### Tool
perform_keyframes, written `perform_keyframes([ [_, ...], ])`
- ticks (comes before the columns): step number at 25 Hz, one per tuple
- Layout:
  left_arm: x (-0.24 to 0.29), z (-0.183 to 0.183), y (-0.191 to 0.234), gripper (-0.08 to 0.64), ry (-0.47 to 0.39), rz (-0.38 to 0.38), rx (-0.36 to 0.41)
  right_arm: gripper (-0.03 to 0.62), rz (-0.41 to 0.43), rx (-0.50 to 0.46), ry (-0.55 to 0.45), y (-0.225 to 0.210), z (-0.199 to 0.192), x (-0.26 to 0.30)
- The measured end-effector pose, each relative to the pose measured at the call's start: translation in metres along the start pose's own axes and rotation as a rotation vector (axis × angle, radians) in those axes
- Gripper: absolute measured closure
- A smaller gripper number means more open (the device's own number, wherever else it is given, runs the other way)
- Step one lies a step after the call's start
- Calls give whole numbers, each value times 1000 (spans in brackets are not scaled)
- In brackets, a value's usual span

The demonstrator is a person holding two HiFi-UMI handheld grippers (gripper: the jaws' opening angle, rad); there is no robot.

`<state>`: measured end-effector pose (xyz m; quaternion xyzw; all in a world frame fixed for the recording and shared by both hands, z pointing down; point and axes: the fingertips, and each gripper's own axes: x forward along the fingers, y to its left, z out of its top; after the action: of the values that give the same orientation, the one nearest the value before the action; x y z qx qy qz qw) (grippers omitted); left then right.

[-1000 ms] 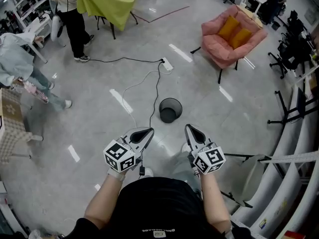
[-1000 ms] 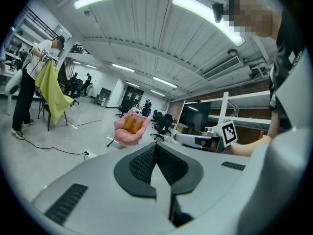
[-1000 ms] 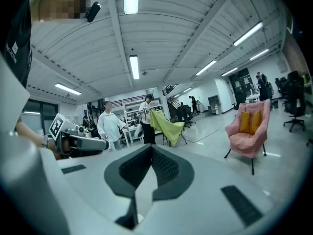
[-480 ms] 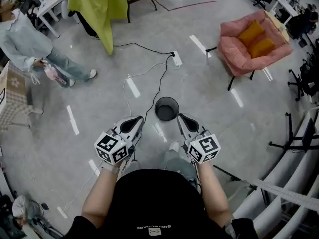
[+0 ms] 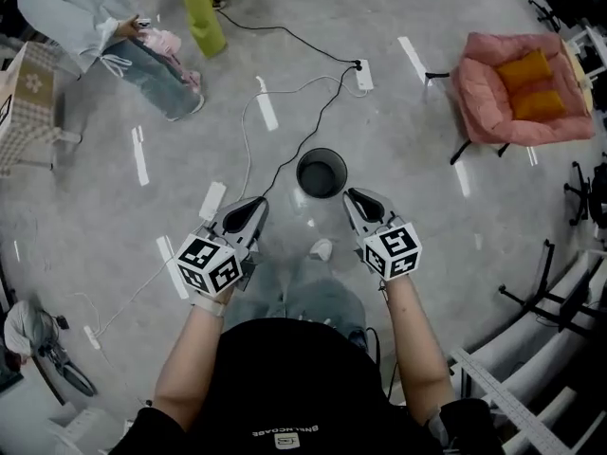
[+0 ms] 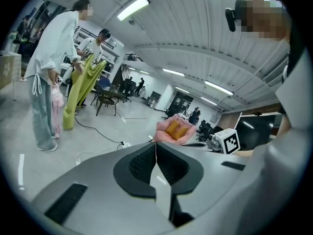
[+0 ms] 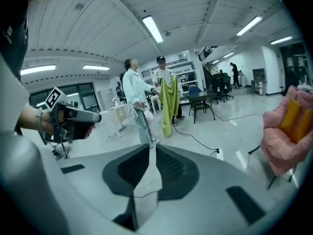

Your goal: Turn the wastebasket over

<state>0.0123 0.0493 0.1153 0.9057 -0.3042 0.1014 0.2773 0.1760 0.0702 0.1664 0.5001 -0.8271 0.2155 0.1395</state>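
Observation:
The wastebasket (image 5: 321, 172) is a black mesh bin standing upright on the grey floor, mouth up, just ahead of both grippers in the head view. My left gripper (image 5: 254, 205) points toward its left side with its jaws shut and nothing between them; in the left gripper view the left gripper (image 6: 155, 147) has its tips touching. My right gripper (image 5: 353, 197) is a little short of the bin's right side. In the right gripper view the right gripper (image 7: 149, 149) has just been opening, its jaws a narrow slit apart and empty. Neither gripper view shows the bin.
A black cable (image 5: 302, 140) and a white cable (image 5: 248, 131) run from a power strip (image 5: 363, 76) past the bin. A pink armchair (image 5: 520, 88) stands at the right, a person (image 5: 95, 22) at the upper left. Metal stands (image 5: 545, 297) line the right side.
The wearer has stepped forward, so the wastebasket now sits close in front of the grippers. Both grippers have sunk and tipped downward toward it. The right jaws have parted slightly.

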Motion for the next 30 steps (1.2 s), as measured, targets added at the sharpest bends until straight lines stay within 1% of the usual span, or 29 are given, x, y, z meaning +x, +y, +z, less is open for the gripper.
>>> perform_keyframes([
  [4, -9, -26, 14, 545, 10, 29, -49, 509, 7, -77, 114, -10, -37, 29],
  [8, -12, -59, 27, 545, 51, 63, -79, 464, 34, -134, 246, -18, -89, 62],
  [11, -11, -86, 39, 545, 71, 86, -113, 447, 81, -176, 349, -22, -136, 90],
  [14, -12, -117, 53, 545, 86, 119, -168, 433, 129, -211, 445, -25, -181, 120],
  [17, -10, -150, 71, 545, 103, 150, -219, 425, 148, -227, 520, -37, -223, 149],
  [20, -3, -183, 89, 545, 120, 178, -269, 423, 130, -225, 574, -62, -261, 178],
  [23, 4, -213, 100, 545, 128, 200, -312, 419, 90, -203, 626, -94, -299, 200],
  [30, 24, -272, 127, 543, 157, 236, -371, 402, -54, -149, 694, -178, -368, 241],
])
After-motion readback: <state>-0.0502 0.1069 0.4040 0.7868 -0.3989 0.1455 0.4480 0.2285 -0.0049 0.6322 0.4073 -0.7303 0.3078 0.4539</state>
